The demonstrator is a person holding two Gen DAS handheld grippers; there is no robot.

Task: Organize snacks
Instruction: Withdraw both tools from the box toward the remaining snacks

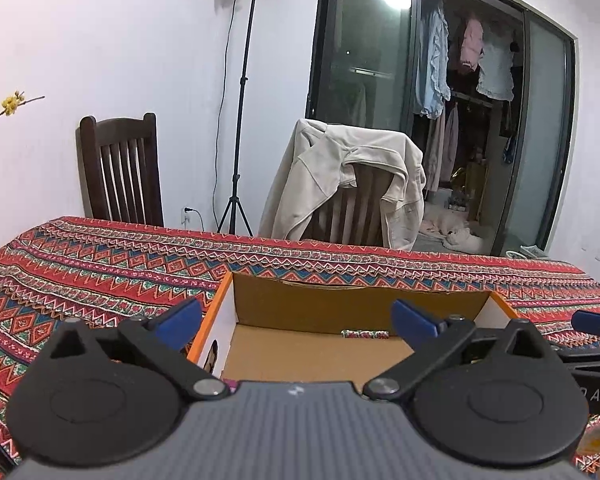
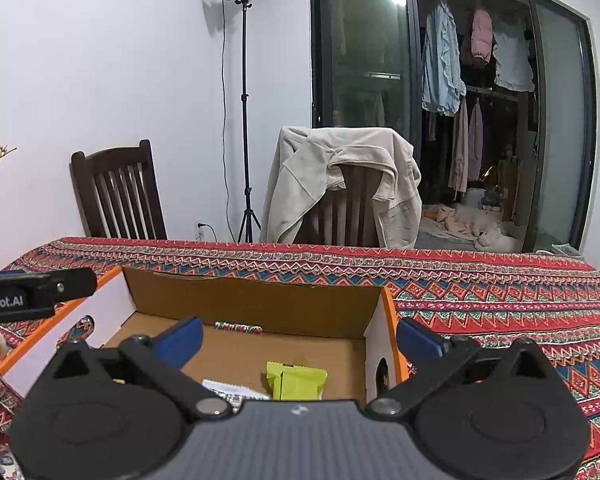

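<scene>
Box: open orange-edged cardboard box (image 2: pixel 256 300) on table w/ red patterned cloth (image 2: pixel 500 292).
Snacks: lime-green packet (image 2: pixel 296 380), red patterned bar (image 2: pixel 238 327) inside box.
L gripper (image 1: pixel 296 318): fingers wide apart, empty.
R gripper (image 2: pixel 298 336): fingers wide apart, empty.

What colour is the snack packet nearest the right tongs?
Lime green packet, inside the cardboard box; clearest in the right wrist view.

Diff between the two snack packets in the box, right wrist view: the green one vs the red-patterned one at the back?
Colour: the green packet is plain lime; the red-patterned packet is red with white and green print.
Place: the green packet lies near the camera on the cardboard box floor; the red-patterned packet lies against the far wall.
Apparent shape: the green one shows a broad folded face, the red-patterned one only a thin strip.
Shared: both lie inside the box, ungripped.
</scene>
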